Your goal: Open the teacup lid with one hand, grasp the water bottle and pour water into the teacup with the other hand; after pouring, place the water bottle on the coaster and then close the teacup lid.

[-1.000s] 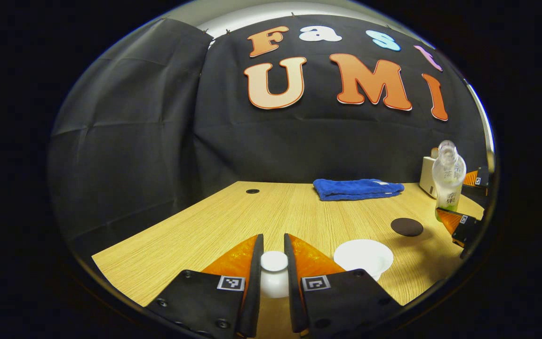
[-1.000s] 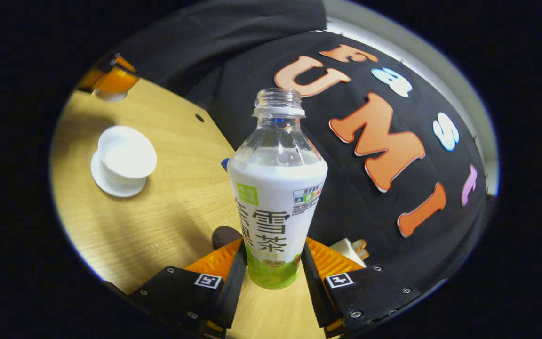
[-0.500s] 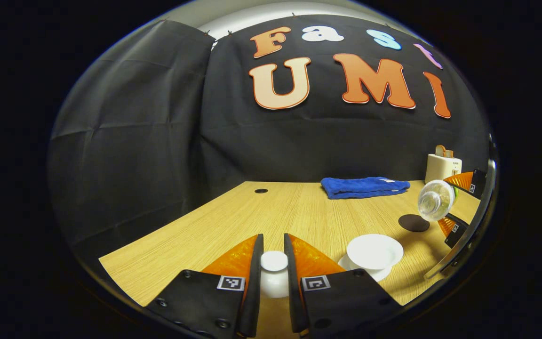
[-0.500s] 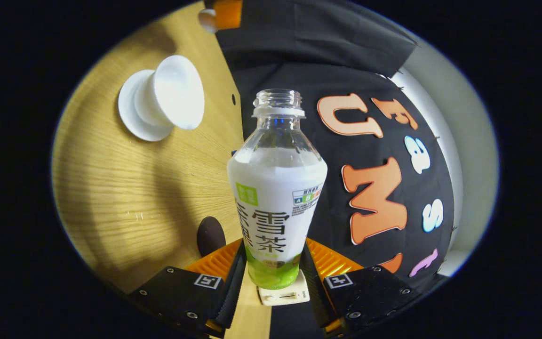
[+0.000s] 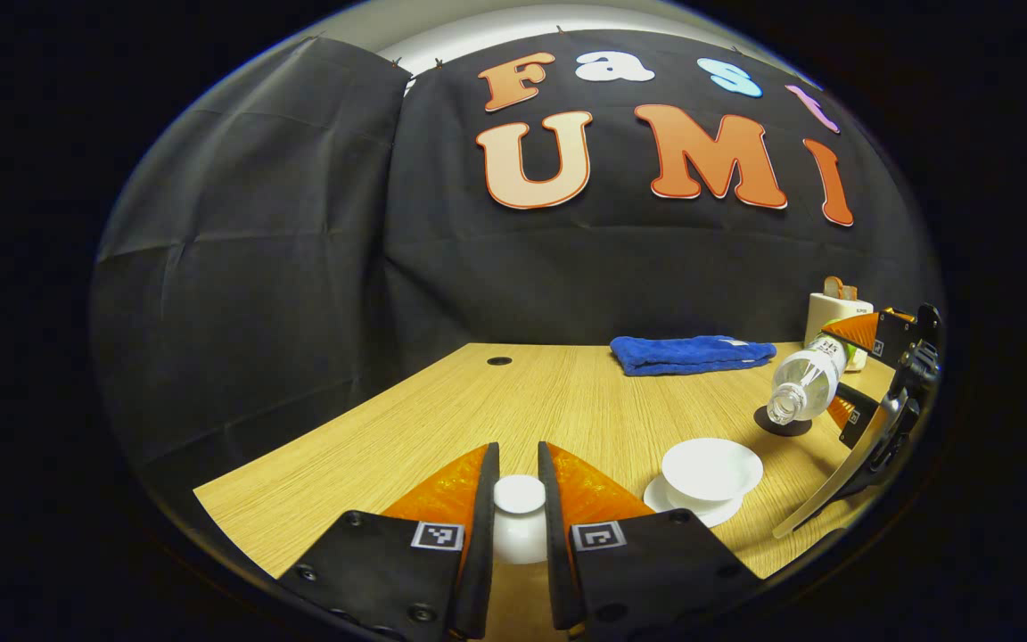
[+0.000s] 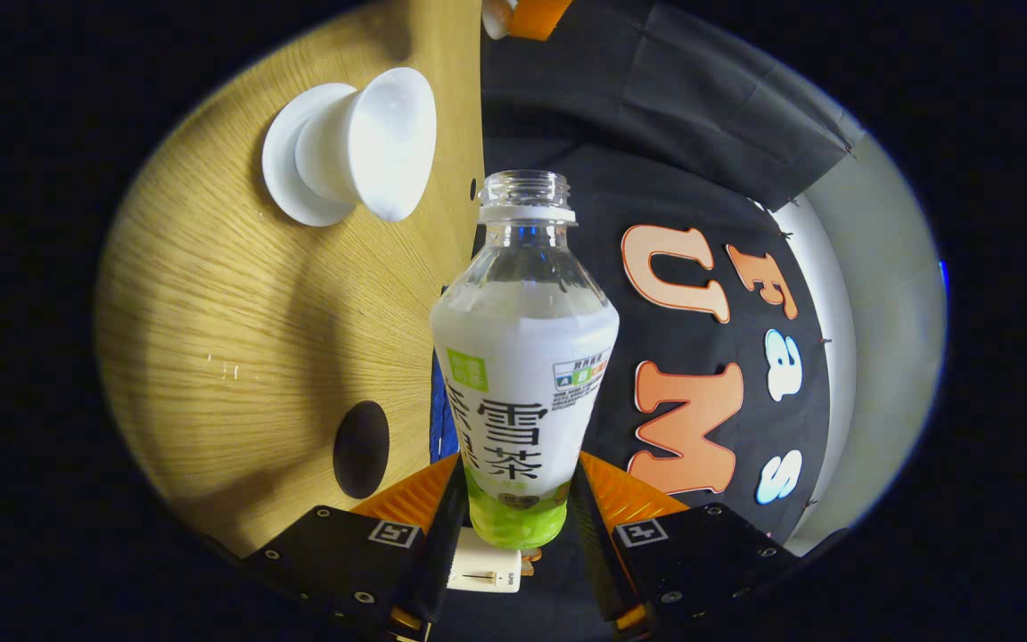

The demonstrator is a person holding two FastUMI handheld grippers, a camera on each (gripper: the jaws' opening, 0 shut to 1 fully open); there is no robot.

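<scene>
While the left gripper (image 5: pixel 519 513) holds the white teacup lid (image 5: pixel 519 493) by its knob, fingers closed against either side of it, the lid hangs clear above the wooden worktop (image 5: pixel 513 401). The open teacup (image 5: pixel 711 467) sits on its saucer (image 5: pixel 694 506), ahead and to the right of that gripper. In the right gripper view, the right gripper (image 6: pixel 515 513) is clamped on the lower body of the uncapped water bottle (image 6: pixel 522 374), both fingers pressed on the label. From the left gripper view, the bottle (image 5: pixel 806 385) lies tipped close to horizontal, its mouth facing the teacup but short of the rim, up and to the right of it. No stream is visible at the mouth. The dark round coaster (image 5: pixel 781 423) lies on the worktop just under the bottle's neck, beyond the teacup. A folded blue towel (image 5: pixel 692 353) rests farther back. A cream-coloured box (image 5: pixel 834 314) stands behind the right gripper (image 5: pixel 857 379).
</scene>
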